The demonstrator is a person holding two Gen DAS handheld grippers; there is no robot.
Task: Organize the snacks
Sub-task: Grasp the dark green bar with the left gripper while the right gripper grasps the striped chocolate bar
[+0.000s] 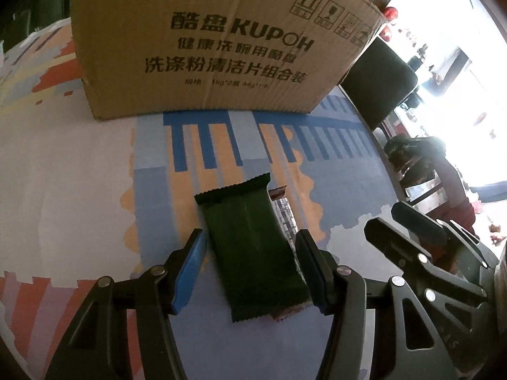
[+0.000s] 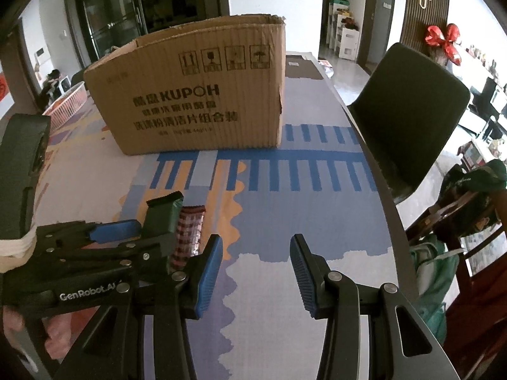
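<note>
A dark green snack packet (image 1: 252,247) lies between the fingers of my left gripper (image 1: 250,253). The jaws stand around it, the right pad touching its edge and the left pad a little apart. Under it lies a red checkered snack packet (image 2: 188,234), partly hidden. A brown cardboard box (image 1: 218,41) with KUPOH print stands open-topped on the table behind. My right gripper (image 2: 256,272) is open and empty, hovering over the table to the right of the left gripper (image 2: 144,231). The green packet also shows in the right wrist view (image 2: 161,218).
The table carries a patterned blue, orange and white cloth (image 2: 285,190). A dark chair (image 2: 408,110) stands at the right edge. A pink basket (image 2: 68,101) sits at the far left behind the box. A wooden chair with bags (image 2: 450,221) is at the right.
</note>
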